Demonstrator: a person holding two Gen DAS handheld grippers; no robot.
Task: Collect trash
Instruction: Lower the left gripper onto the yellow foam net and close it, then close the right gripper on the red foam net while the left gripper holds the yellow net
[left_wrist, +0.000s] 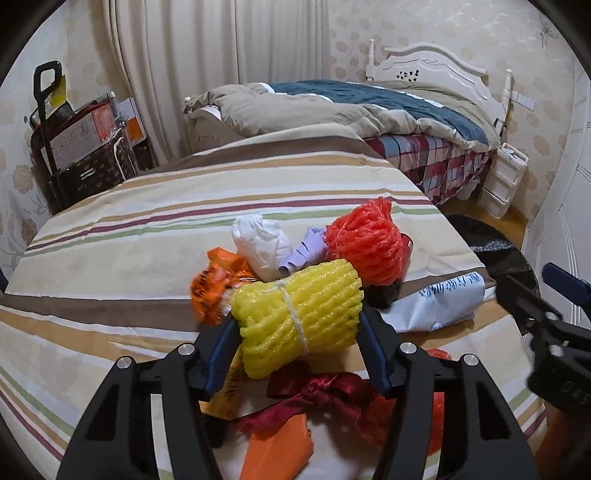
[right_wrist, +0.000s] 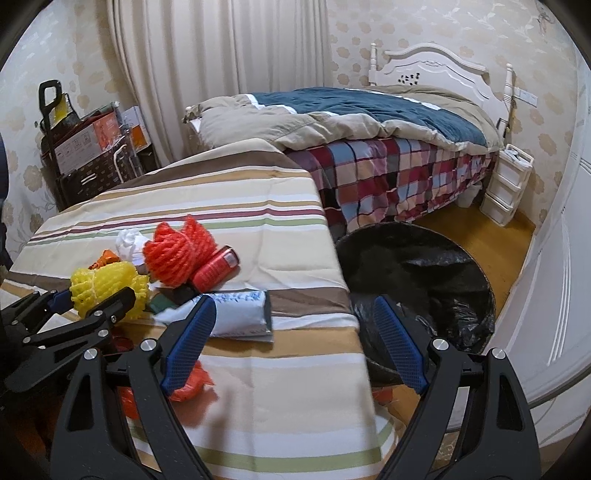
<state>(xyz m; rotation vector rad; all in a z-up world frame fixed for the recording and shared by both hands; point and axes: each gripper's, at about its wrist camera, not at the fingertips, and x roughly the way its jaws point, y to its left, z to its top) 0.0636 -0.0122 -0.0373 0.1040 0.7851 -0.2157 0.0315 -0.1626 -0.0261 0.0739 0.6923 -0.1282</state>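
Fingers of the left gripper (left_wrist: 299, 332) press on both ends of the yellow foam net (left_wrist: 295, 314), gripping it on the striped surface (left_wrist: 110, 266). Just behind it lie an orange net (left_wrist: 365, 245), a white wad (left_wrist: 260, 243) and, apparently, an orange wrapper (left_wrist: 214, 284), blurred. Right gripper (right_wrist: 295, 347) fingers stand wide apart, holding nothing, over the surface's edge beside the black-lined bin (right_wrist: 424, 269).

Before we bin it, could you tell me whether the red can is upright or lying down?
Lying down: the red can rests on its side.
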